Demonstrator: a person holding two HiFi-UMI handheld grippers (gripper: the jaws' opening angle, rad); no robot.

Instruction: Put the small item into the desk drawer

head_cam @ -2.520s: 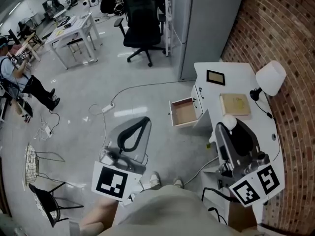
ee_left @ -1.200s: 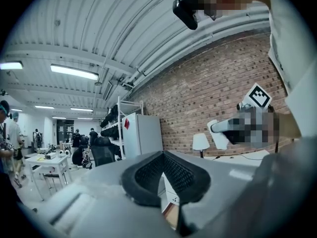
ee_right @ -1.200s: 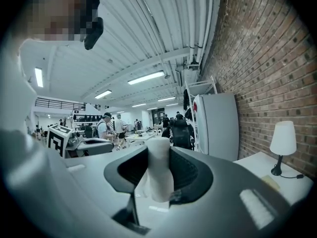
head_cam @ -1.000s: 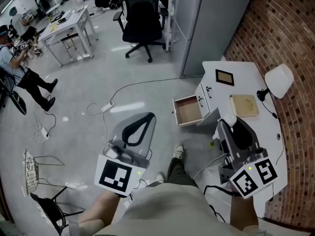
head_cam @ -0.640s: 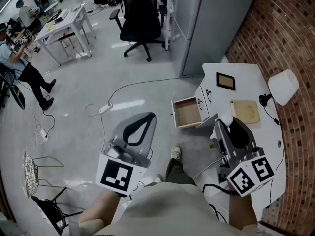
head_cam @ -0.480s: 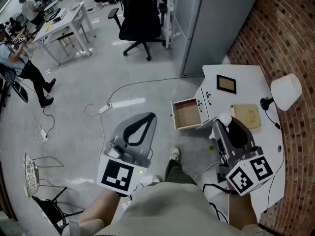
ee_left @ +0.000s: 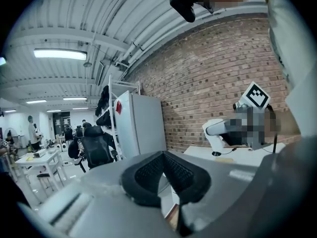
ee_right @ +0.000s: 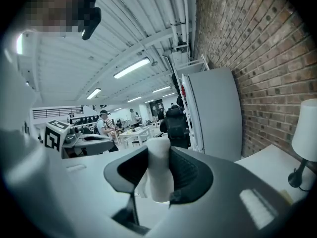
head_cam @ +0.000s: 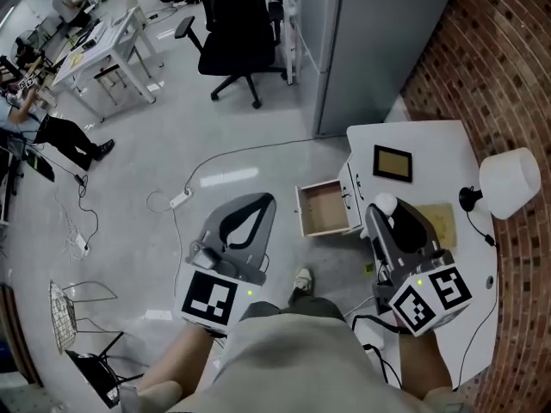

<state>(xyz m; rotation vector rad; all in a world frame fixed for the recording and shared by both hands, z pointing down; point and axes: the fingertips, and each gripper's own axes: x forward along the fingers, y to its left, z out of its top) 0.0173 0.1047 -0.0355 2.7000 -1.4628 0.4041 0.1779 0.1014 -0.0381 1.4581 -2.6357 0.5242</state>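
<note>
- The small white item stands upright, pinched between the fingers of our right gripper.
- We judge it best to hold firm, swing to the open drawer just left of those fingertips, lower inside, then release.
- Our left gripper is closed on nothing.
- Beyond the fingers: white desk, lamp, brick wall.

No legible text, brands, numbers; only coded left cube marker, right cube marker.

The drawer juts left from the desk, which bears a frame and lamp.
</note>
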